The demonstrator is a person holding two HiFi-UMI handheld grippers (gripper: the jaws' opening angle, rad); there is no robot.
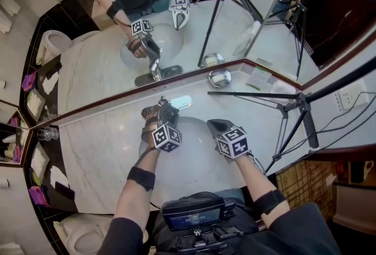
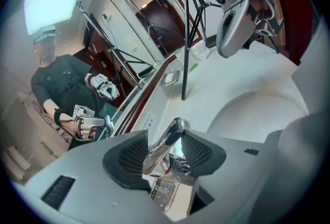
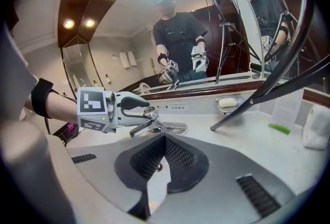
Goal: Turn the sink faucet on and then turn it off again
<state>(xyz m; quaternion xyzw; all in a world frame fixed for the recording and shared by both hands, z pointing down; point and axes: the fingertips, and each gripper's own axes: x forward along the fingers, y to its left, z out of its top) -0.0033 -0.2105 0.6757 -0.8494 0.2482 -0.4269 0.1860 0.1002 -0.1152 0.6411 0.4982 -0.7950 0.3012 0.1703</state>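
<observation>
left gripper [image 2: 166, 140] has its jaws closed round the faucet handle [image 2: 175, 127], low in the middle of its view. handle sticks up and away. right gripper [image 1: 216, 126], pinched tight and empty, waits beside, farther off.

The faucet [image 3: 170, 127] is bright chrome, mirroring the room. The counter [image 1: 100, 148] is white marble with faint grey veins, and the basin [image 1: 200, 160] is plain white. The left gripper [image 2: 166, 135] and right gripper [image 3: 165, 138] are both pale grey with black, mesh-patterned pads, each carrying a cube [image 1: 166, 137] of black-and-white square markers. The tripod [image 1: 294, 108] is black, the mirror trim [image 1: 117, 103] dark reddish brown, and the wristbands [image 1: 141, 178] black.
</observation>
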